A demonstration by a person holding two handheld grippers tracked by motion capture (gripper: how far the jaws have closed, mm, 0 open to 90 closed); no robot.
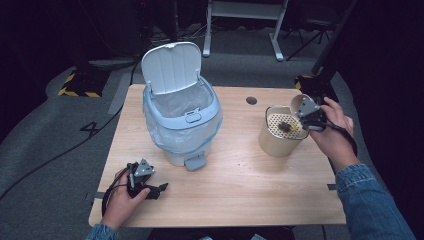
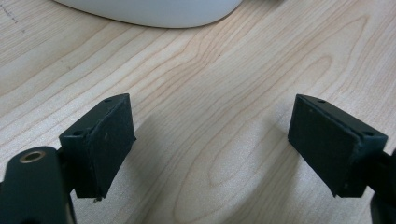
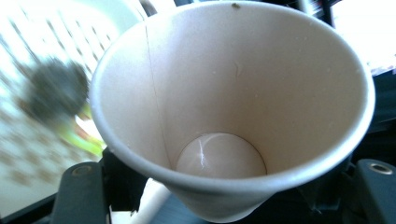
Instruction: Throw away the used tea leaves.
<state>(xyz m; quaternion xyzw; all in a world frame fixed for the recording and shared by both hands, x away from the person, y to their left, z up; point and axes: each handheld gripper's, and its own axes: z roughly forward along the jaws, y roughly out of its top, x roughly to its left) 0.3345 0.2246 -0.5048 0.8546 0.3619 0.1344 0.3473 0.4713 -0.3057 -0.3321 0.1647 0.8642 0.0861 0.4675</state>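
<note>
My right gripper (image 1: 311, 117) is shut on an empty paper cup (image 1: 298, 103) at the right of the table. The cup is tipped on its side just above the far rim of a tan cylindrical container (image 1: 280, 140). In the right gripper view the cup (image 3: 261, 84) opens toward the camera with a bare bottom, gripped between the two black jaws of my right gripper (image 3: 226, 196). A dark clump (image 1: 286, 127) lies on the container's perforated top. My left gripper (image 1: 160, 189) rests on the table at the front left. In its own view my left gripper (image 2: 212, 144) stands open over bare wood.
A white pedal bin (image 1: 182, 125) with a clear bag liner stands mid-left on the wooden table (image 1: 240, 185), its lid (image 1: 171, 67) raised. Its base (image 2: 154, 9) is just ahead of my left gripper. A small grommet hole (image 1: 251, 100) sits near the far edge.
</note>
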